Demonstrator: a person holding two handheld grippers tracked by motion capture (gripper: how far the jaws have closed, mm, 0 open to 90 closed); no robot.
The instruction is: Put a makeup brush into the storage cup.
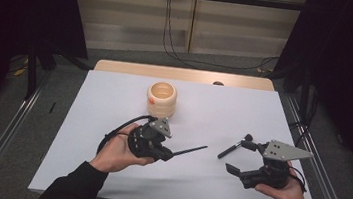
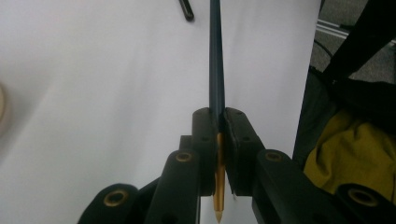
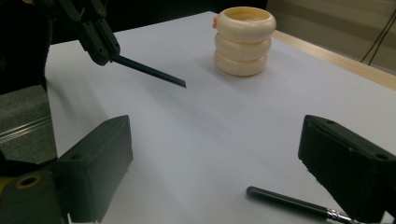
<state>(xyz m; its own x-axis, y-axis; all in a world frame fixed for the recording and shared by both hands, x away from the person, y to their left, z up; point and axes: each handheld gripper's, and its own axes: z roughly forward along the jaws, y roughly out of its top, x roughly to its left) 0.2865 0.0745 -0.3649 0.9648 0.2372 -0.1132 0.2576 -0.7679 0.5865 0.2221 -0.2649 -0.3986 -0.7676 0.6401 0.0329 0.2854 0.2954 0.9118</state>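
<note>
The left gripper (image 2: pixel 218 135) clamps one thin dark-blue pen body with a gold tip (image 2: pixel 216 70). The right gripper (image 3: pixel 215 158) gapes wide, empty, above one black pen cap (image 3: pixel 289 203). One cream ribbed holder (image 1: pixel 161 99) stands beyond.

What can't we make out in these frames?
- Cream ringed holder: inside hidden by its own wall, high view.
- Black cap: one end behind the right tool, right gripper view.
- Pen: far end cut off by the top edge, left gripper view; left tool clamps it.

Left gripper (image 1: pixel 167 154) grips pen (image 1: pixel 189 151); cap (image 1: pixel 229 150) lies apart.
</note>
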